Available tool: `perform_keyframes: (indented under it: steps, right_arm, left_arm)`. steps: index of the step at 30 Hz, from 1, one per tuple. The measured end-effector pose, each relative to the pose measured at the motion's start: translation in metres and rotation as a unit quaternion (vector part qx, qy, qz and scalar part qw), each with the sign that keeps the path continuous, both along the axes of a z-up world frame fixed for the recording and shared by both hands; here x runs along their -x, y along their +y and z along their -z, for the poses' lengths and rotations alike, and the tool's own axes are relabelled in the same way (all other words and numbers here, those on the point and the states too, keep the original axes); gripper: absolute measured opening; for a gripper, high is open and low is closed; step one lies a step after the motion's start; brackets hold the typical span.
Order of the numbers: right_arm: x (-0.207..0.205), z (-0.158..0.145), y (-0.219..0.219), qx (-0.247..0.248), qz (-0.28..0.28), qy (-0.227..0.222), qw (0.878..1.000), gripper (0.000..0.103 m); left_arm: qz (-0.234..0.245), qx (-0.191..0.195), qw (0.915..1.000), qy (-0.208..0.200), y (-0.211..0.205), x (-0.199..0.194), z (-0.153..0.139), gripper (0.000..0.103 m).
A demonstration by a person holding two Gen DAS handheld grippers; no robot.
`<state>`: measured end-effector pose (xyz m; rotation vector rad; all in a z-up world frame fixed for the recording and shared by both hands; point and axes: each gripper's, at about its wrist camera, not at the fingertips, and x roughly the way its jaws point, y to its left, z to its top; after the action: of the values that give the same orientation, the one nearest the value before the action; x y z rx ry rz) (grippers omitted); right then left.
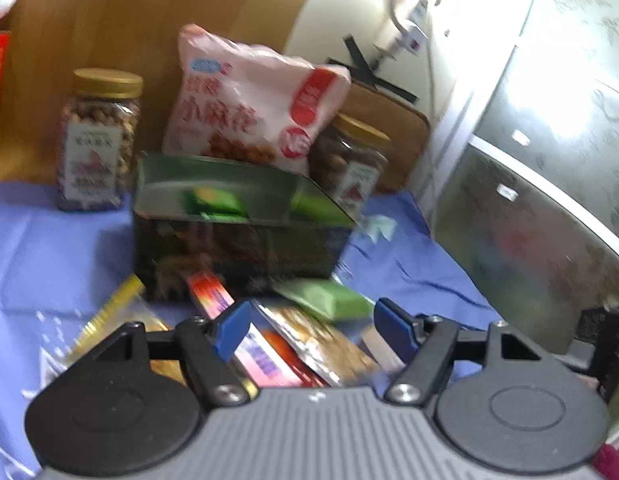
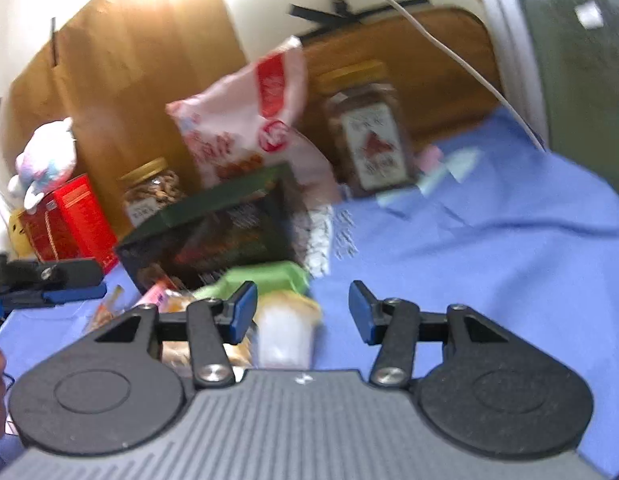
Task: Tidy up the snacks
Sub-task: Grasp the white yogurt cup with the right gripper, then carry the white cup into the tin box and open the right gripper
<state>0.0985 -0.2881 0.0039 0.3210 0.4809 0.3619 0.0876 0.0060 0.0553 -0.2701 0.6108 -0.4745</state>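
Near the worktop's front edge, loose packets [image 1: 309, 344] lay piled just before the open tin [image 1: 237, 216]. Left tongs [image 1: 311, 328] and right tongs [image 2: 302, 312] were both released, holding nothing. Best bet: take one packet by an edge and drop it in the tin; blur hid detail.

Left wrist view: rides on the left gripper [image 1: 313, 326], looking forward along its fingers, low over the blue cloth [image 1: 49, 248]; the green tin [image 1: 237, 232] sits straight ahead, near.
Right wrist view: rides on the right gripper [image 2: 302, 312], facing forward and slightly leftward, low and close; the tin [image 2: 213, 236] lies ahead to its left.
Shared: tin, pink bag [image 1: 253, 100] [image 2: 245, 128], both jars, cardboard behind.
Cross-sight: the left gripper [image 2: 75, 294] shows at the right view's left edge.
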Motion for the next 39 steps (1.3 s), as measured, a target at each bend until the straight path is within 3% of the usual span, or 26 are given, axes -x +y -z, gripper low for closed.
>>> perform_keyframes:
  steps: [9,10,11,12,18,22,26,30,33,37,39]
  right_arm:
    - [0.001,0.005,0.016,0.026,-0.03,0.029,0.999,0.053]
    - [-0.001,0.007,0.019,0.029,-0.034,0.033,0.998,0.049]
    - [-0.003,0.01,0.023,0.032,-0.041,0.041,0.998,0.034]
    - [-0.005,0.013,0.026,0.038,-0.044,0.048,0.997,0.033]
    - [0.023,0.009,0.022,0.024,-0.059,0.01,0.998,0.033]
    - [0.056,0.004,0.027,0.008,-0.143,-0.032,0.989,0.033]
    - [0.084,0.01,0.054,0.035,-0.263,-0.046,0.963,0.033]
    - [0.101,0.012,0.085,0.096,-0.315,-0.07,0.942,0.036]
    - [0.097,0.013,0.091,0.098,-0.305,-0.067,0.945,0.042]
    - [0.096,0.016,0.085,0.088,-0.292,-0.063,0.95,0.048]
    - [0.096,0.016,0.083,0.089,-0.285,-0.065,0.952,0.05]
  left_arm:
    - [0.008,-0.024,0.9994,0.022,-0.013,0.033,0.021,0.07]
    - [0.007,-0.027,0.9993,0.022,-0.013,0.037,0.022,0.07]
    - [0.007,-0.029,0.9993,0.023,-0.012,0.039,0.022,0.07]
    - [0.006,-0.031,0.9992,0.023,-0.01,0.043,0.023,0.07]
    - [-0.011,-0.031,0.9992,0.021,0.01,0.062,0.023,0.07]
    - [-0.021,-0.016,0.999,0.035,0.029,0.073,0.031,0.07]
    - [-0.034,-0.018,0.9984,0.042,0.042,0.086,0.038,0.07]
    - [-0.058,-0.051,0.9964,0.035,0.045,0.095,0.037,0.074]
    - [-0.083,-0.087,0.992,0.039,0.043,0.095,0.038,0.074]
    - [-0.118,-0.155,0.9789,0.06,0.034,0.088,0.046,0.074]
    - [-0.124,-0.167,0.9767,0.054,0.032,0.089,0.049,0.074]
